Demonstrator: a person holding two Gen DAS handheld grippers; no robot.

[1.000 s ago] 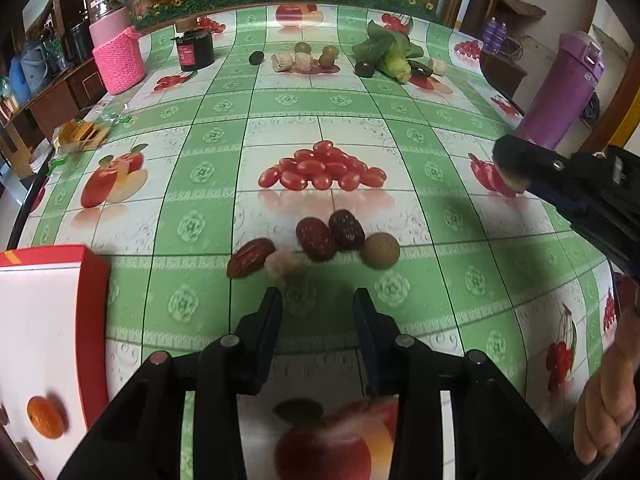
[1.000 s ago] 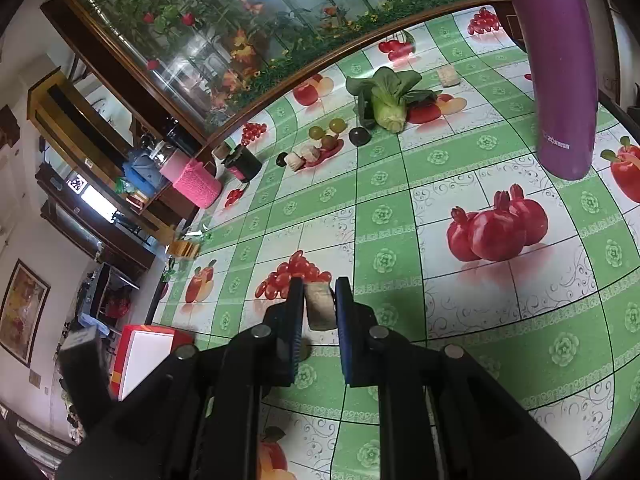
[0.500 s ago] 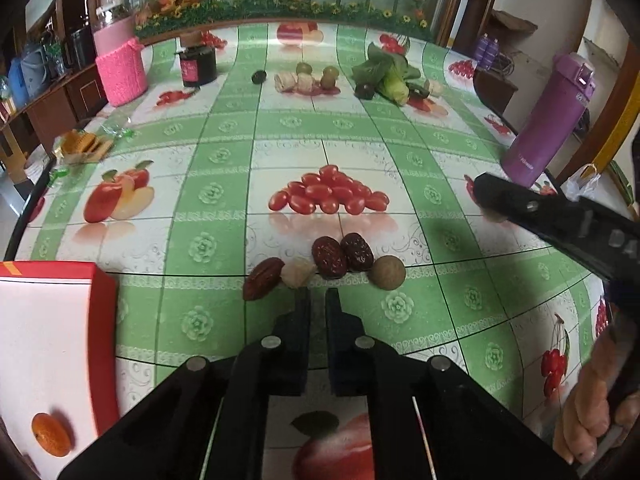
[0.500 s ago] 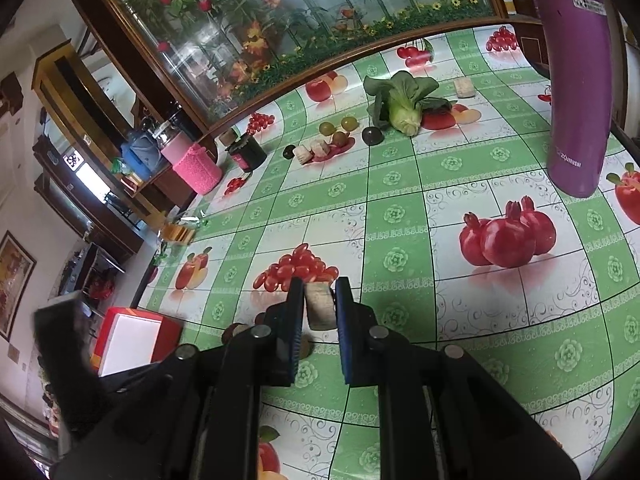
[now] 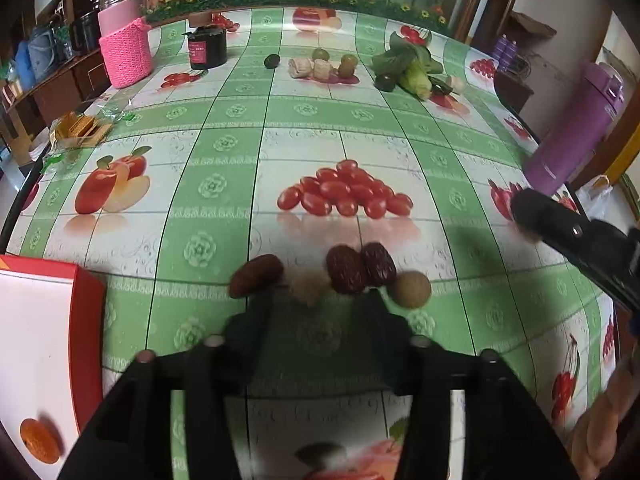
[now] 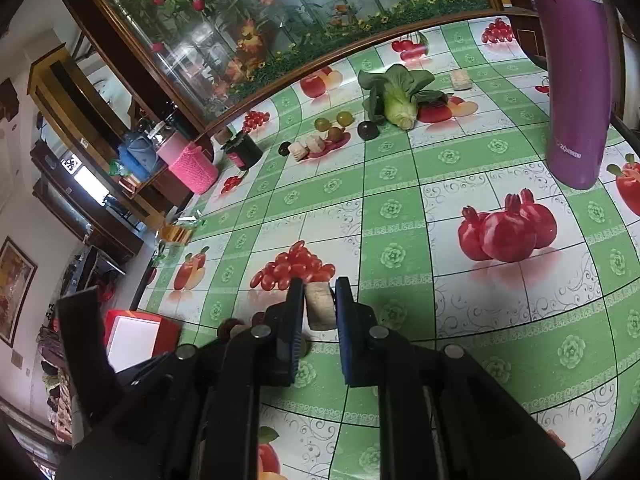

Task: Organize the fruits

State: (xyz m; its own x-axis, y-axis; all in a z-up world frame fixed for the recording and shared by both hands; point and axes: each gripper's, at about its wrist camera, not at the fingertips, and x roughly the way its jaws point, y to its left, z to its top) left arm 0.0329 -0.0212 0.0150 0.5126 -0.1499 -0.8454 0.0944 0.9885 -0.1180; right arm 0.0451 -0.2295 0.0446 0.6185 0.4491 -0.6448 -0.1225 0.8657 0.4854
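In the left wrist view my left gripper (image 5: 318,304) is open and empty, its fingertips just short of a row of fruits: a red date (image 5: 256,275), a pale fuzzy piece (image 5: 308,288), two dark red dates (image 5: 360,268) and a round brown longan (image 5: 411,290). A red box with a white inside (image 5: 44,344) at lower left holds an orange fruit (image 5: 40,440). In the right wrist view my right gripper (image 6: 318,300) is shut on a pale beige chunk (image 6: 320,306), held above the table. The right gripper also shows in the left wrist view (image 5: 580,240).
At the far side lie green grapes and pale chunks (image 5: 320,65), bok choy (image 5: 412,66), dark fruits, a black jar (image 5: 207,46) and a pink knit-covered jar (image 5: 126,50). A purple bottle (image 6: 572,68) stands at the right. A snack wrapper (image 5: 78,130) lies left.
My left gripper shut half a second ago and has opened wide again, moving closer to the row of dates. My right gripper keeps hold of the chunk and has shifted slightly.
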